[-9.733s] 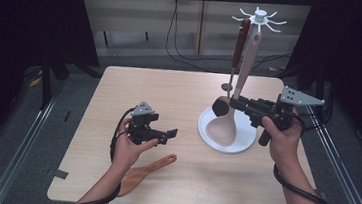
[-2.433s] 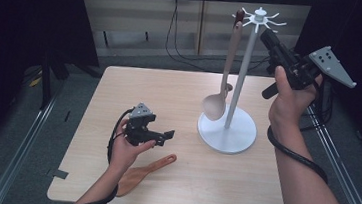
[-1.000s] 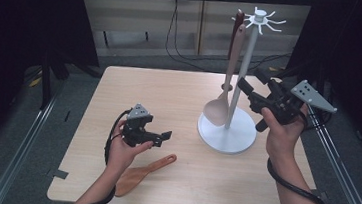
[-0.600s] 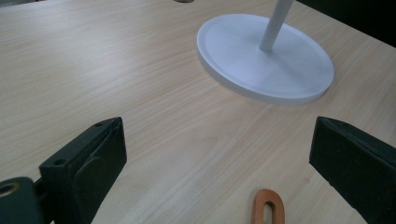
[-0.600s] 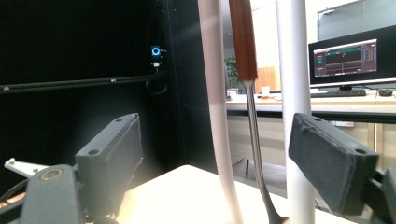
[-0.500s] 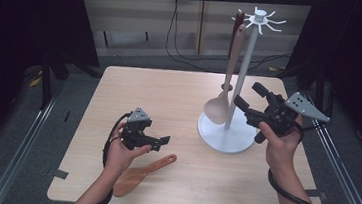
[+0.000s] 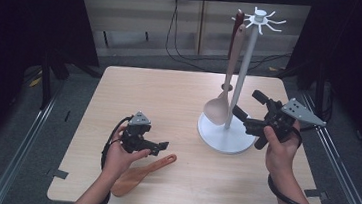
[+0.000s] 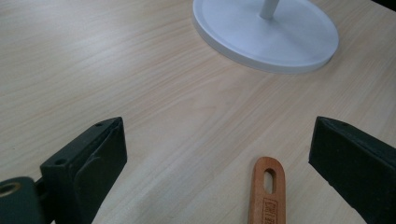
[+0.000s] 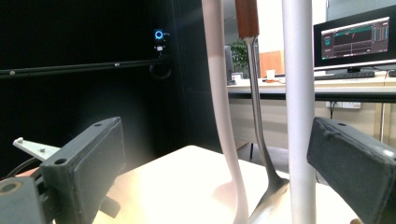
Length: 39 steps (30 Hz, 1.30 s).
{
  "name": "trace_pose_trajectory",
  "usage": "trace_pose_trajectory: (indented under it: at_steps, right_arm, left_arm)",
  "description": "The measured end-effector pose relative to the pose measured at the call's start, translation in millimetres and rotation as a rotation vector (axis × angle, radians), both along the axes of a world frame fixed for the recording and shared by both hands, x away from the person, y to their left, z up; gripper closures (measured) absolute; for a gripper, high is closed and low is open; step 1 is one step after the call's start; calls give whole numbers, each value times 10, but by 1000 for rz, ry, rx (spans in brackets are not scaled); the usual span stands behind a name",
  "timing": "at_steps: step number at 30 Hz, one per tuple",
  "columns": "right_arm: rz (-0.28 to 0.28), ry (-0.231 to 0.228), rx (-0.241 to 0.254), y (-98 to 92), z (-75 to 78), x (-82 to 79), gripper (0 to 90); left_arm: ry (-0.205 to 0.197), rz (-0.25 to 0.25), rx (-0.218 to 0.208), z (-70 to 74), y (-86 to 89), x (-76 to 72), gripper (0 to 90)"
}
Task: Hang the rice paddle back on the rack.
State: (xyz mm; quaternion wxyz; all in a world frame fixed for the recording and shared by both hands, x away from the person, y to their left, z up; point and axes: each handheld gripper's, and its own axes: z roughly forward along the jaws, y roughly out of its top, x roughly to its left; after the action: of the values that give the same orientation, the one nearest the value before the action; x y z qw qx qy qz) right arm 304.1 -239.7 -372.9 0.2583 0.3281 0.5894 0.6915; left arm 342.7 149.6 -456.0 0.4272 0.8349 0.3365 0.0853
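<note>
A white utensil stand [image 7: 238, 77] rises from a round base [image 7: 226, 136] at the table's right. A beige spoon [image 7: 217, 110] hangs from its top hooks, its bowl just above the base, beside a second utensil with a brown handle [image 7: 237, 24]. My right gripper [image 7: 246, 102] stands right of the pole, open; its jaws have just been opening and its pads touch nothing. In its own view the spoon's handle [image 9: 222, 107] and the pole [image 9: 299, 107] rise ahead between the jaws. My left gripper [image 7: 158, 148] is open, low over a wooden spatula [image 7: 139, 176], whose handle [image 8: 265, 191] lies between the jaws.
The light wooden table [image 7: 169, 96] has bare room at its left and far side. Dark curtains and metal rails flank it. The stand's base [image 8: 266, 35] lies ahead of the left gripper. A monitor [image 9: 352, 37] glows on a desk far off.
The right gripper let go of the beige spoon, which now hangs on the stand, and came down from the hooks to beside the pole. The left hand barely moved.
</note>
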Motion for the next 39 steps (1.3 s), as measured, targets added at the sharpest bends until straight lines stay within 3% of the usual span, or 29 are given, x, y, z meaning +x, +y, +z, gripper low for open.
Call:
trace_pose_trajectory:
  at_steps: [8, 13, 14, 21, 26, 28, 30, 32, 33, 35, 37, 38, 39]
  right_arm:
    - [7, 11, -40, 9, -94, -46, 40]
    - [12, 33, -52, 10, -183, -58, 40]
    - [9, 36, -55, 7, -199, -62, 40]
    - [9, 47, -72, 9, -267, -78, 47]
    - [2, 55, -79, -8, -294, -92, 46]
    - [4, 55, -77, -13, -302, -92, 47]
    - [1, 60, -78, -12, -310, -98, 47]
    - [7, 64, -85, 4, -327, -100, 46]
    - [12, 66, -87, 17, -338, -99, 47]
    - [16, 72, -110, 32, -358, -98, 46]
    - [22, 75, -110, 40, -369, -97, 47]
    - [22, 75, -111, 40, -370, -97, 47]
    - [22, 75, -110, 40, -371, -96, 47]
  left_arm:
    - [43, -50, 75, -86, -29, -59, 52]
    - [56, -70, 95, -118, -52, -79, 65]
    - [64, -76, 82, -131, -64, -82, 67]
    - [79, -127, 156, -155, -121, -97, 114]
    - [111, -130, 180, -168, -159, -109, 147]
    - [116, -133, 210, -175, -178, -115, 158]
    - [123, -179, 259, -172, -174, -98, 165]
    - [138, -188, 287, -183, -193, -105, 181]
    - [147, -164, 269, -202, -220, -124, 187]
    - [150, -191, 313, -211, -234, -117, 201]
    - [155, -174, 328, -250, -277, -132, 210]
    - [156, -194, 362, -246, -272, -120, 217]
    - [166, -192, 368, -260, -283, -121, 222]
